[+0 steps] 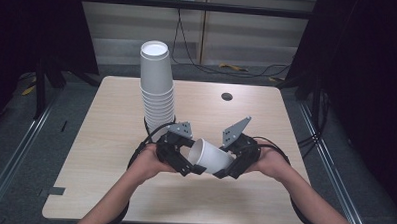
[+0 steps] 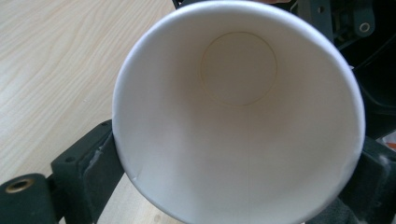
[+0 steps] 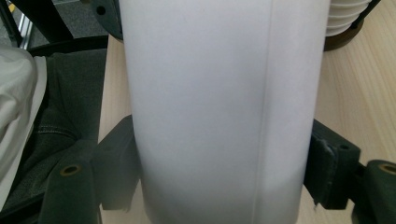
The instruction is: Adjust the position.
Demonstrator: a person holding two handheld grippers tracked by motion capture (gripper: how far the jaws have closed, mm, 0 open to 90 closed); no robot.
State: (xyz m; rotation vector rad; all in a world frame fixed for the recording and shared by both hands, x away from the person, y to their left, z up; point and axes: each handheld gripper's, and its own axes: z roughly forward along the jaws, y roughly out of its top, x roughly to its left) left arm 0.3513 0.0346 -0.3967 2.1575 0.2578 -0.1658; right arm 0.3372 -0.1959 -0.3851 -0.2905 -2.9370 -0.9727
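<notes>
A single white paper cup (image 1: 211, 156) lies on its side in the air above the front middle of the table, held between both grippers. My left gripper (image 1: 190, 165) is at the cup's mouth. In the left gripper view I look straight into the cup (image 2: 238, 116), and a black pad (image 2: 100, 161) touches its rim on each side. My right gripper (image 1: 225, 170) grips the cup's narrower base end. In the right gripper view the cup's wall (image 3: 219, 102) stands between both pads (image 3: 327, 163), which press on it.
A tall stack of upturned white cups (image 1: 157, 90) stands on the wooden table (image 1: 100, 133) behind the left gripper; its lower rims (image 3: 348, 18) show in the right gripper view. A round hole (image 1: 227, 96) lies at the back right. Cables run on the floor beyond.
</notes>
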